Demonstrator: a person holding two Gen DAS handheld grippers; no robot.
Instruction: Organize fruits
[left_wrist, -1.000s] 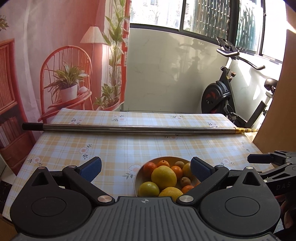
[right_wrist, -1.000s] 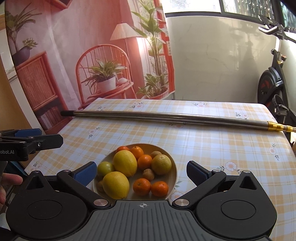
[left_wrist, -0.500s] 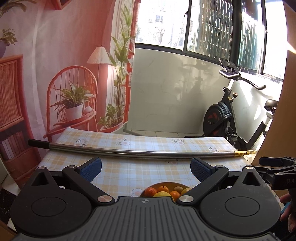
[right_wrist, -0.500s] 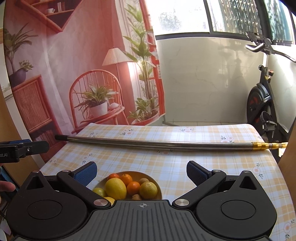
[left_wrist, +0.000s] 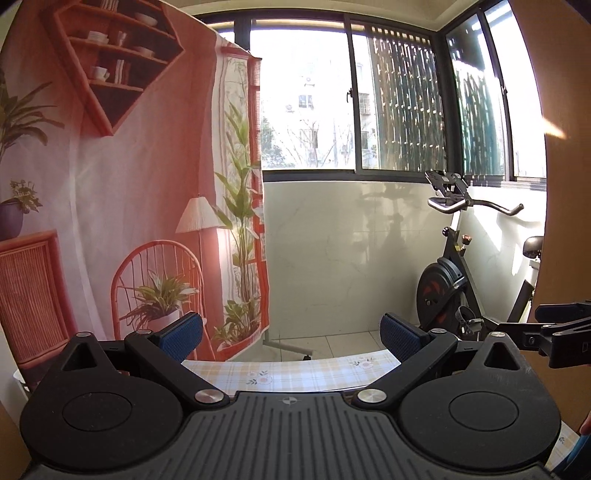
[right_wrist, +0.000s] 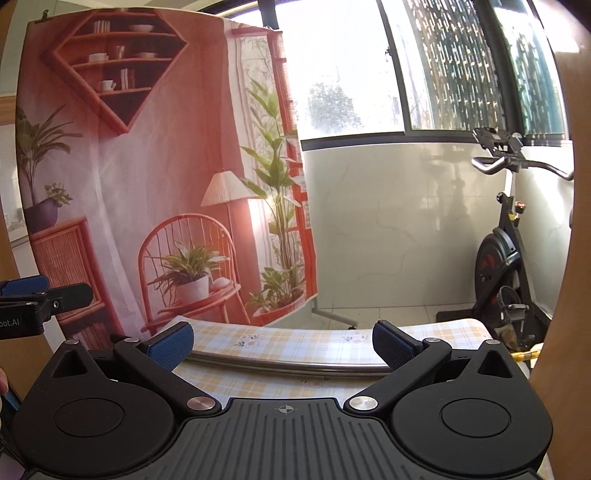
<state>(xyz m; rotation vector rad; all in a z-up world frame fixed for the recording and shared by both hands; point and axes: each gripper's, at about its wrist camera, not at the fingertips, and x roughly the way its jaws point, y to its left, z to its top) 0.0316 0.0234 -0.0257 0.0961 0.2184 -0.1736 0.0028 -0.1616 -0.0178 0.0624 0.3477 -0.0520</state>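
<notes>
both pairs of blue-padded fingers stand wide apart with nothing between them: the left gripper and the right gripper are each held level and tipped up toward the room rather than down at the work, which reads as a lifted, neutral carry rather than a reach. because of that tilt the fruit itself is out of sight in both views; only the far strip of the checked tablecloth shows beneath the pads, so where the fruit lies cannot be told from here. one long metal rod rests across the cloth, crosswise to the right gripper's fingers, perhaps as a divider or boundary. beyond the table hang one printed backdrop and stands one exercise bike. counted: two grippers, four pads, one rod, no fruit visible. each gripper's side just shows at the edge of the other's view, so they are held side by side.
</notes>
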